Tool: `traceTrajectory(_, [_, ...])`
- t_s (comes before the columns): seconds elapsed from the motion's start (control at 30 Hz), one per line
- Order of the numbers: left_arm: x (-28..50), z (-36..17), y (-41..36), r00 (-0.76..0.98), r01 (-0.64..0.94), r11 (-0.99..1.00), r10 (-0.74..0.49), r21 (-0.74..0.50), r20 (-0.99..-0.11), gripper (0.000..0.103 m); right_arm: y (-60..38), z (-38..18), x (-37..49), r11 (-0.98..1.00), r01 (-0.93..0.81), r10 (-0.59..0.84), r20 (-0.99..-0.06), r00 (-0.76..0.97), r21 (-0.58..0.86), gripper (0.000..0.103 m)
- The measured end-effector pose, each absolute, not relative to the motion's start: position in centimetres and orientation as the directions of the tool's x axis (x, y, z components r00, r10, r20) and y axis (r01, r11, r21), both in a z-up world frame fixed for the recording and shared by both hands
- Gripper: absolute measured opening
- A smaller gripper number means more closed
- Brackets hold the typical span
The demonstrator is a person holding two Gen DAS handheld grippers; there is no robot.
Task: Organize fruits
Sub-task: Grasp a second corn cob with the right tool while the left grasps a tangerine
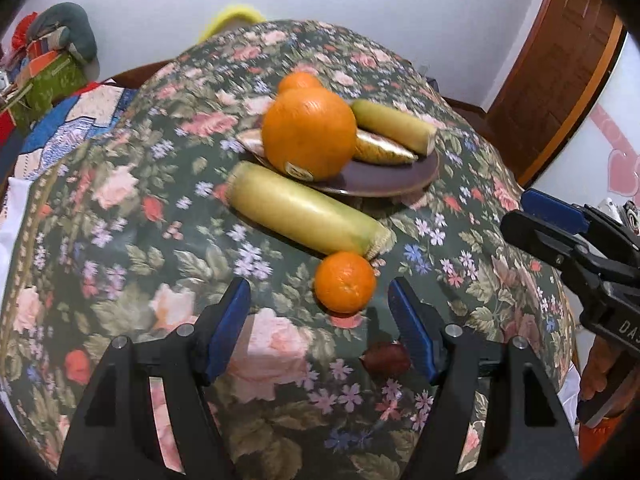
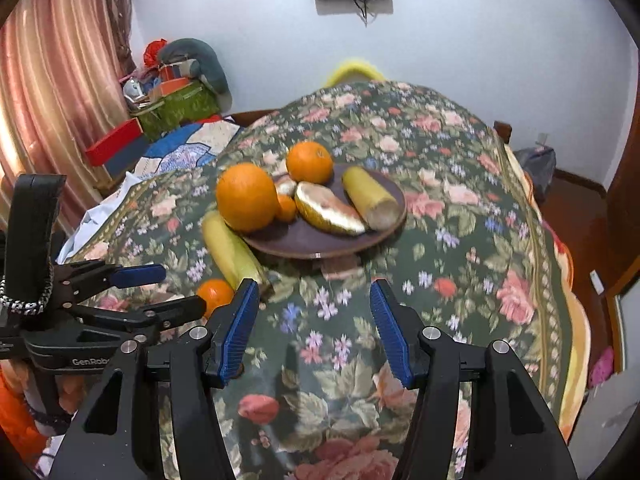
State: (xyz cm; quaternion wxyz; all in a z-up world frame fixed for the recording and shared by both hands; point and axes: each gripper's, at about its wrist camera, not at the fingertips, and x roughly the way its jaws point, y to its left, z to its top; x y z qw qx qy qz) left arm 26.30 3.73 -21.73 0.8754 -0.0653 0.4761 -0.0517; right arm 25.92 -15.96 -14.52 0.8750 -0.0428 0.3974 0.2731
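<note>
Left gripper point(image 1: 318, 308) wide apart, small orange point(image 1: 345, 281) just ahead, brown plate point(image 1: 384, 178) beyond

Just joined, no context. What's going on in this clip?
A person with two handheld grippers is sorting fruit on a flowered tablecloth. The left gripper is open, fingers either side of a small orange lying off the plate. The right gripper is open and holds nothing. A big orange, another orange and cut fruit sit on the plate; one long yellow-green fruit lies beside it.
</note>
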Motion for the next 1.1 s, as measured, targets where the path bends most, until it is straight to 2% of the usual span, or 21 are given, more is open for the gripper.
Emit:
traceTrajectory(0.07, [26.5,-22.1,3.3,0.536,0.039,0.985,-0.161,-0.166,-0.829,0.071,-16.1,-15.1,25.9,0.849,-0.509,0.438,-0.727,0.529,0.141,0.054])
traceTrajectory(0.17, [26.9,-22.7,2.6,0.530,0.053,0.985,-0.165,-0.162,-0.832,0.063,-16.2,-15.5,25.9,0.851,-0.506,0.433,-0.735,0.522,0.142,0.054])
traceTrajectory(0.3, [27.6,-23.6,2.5,0.508,0.051,0.982,-0.180,-0.179,-0.842,0.046,-16.3,-15.8,25.9,0.850,-0.506,0.434,-0.739,0.515,0.147,0.054])
traceTrajectory(0.4, [27.5,-23.8,2.6,0.514,0.058,0.979,-0.196,-0.194,-0.835,0.037,-16.1,-16.0,26.0,0.847,-0.510,0.436,-0.743,0.508,0.148,0.054])
traceTrajectory(0.6, [26.8,-23.4,3.1,0.523,0.066,0.982,-0.187,-0.179,-0.832,0.037,-14.6,-16.3,26.1,0.832,-0.535,0.444,-0.752,0.487,0.145,0.054])
traceTrajectory(0.9, [25.0,-22.4,8.3,0.558,-0.017,0.990,-0.107,-0.140,-0.823,0.037,-10.0,-17.6,27.4,0.778,-0.612,0.470,-0.776,0.420,0.140,0.054])
traceTrajectory(1.1, [24.7,-23.2,10.3,0.558,-0.040,0.984,-0.123,-0.175,-0.821,0.037,-6.8,-18.8,28.9,0.739,-0.657,0.479,-0.802,0.357,0.149,0.054])
